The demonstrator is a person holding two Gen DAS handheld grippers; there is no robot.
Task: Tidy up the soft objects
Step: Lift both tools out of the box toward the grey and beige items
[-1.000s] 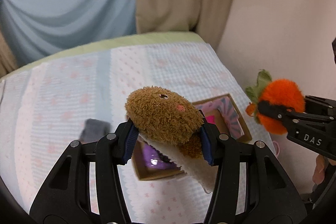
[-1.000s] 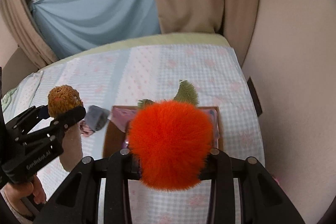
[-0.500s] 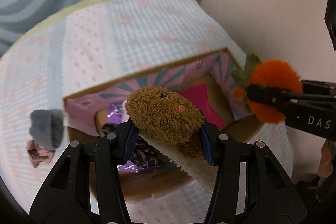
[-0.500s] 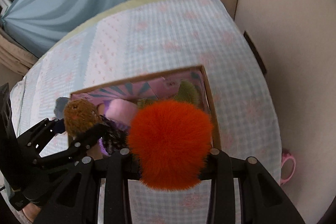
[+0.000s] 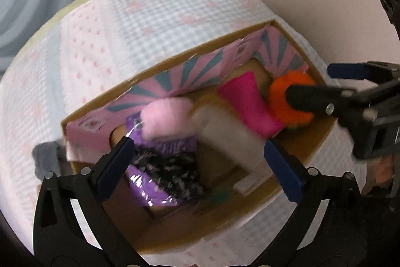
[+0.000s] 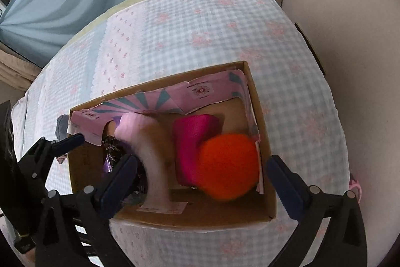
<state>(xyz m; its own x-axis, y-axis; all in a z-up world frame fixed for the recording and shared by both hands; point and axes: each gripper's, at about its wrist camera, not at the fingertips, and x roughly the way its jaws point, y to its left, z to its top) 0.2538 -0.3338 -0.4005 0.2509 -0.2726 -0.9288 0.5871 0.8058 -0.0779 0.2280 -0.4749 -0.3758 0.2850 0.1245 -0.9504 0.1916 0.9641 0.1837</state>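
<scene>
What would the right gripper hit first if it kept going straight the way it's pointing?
The right gripper, jaws open, points down into the cardboard box. Straight ahead it would likely meet the orange plush first, with the magenta item just beside it; depth is unclear.

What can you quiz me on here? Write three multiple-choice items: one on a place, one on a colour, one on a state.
1. Where is the orange plush?
A. On a shelf
B. Inside the box
C. On the floor

2. What colour is the soft item right beside the plush?
A. Green
B. Magenta
C. Yellow

3. How does the right gripper stand?
A. Open
B. Shut on the plush
C. Shut on nothing

Answers:
1 B: the cardboard walls surround the plush on all sides.
2 B: the item next to it is a bright magenta.
3 A: the gripper's two fingers stand wide apart.
</scene>
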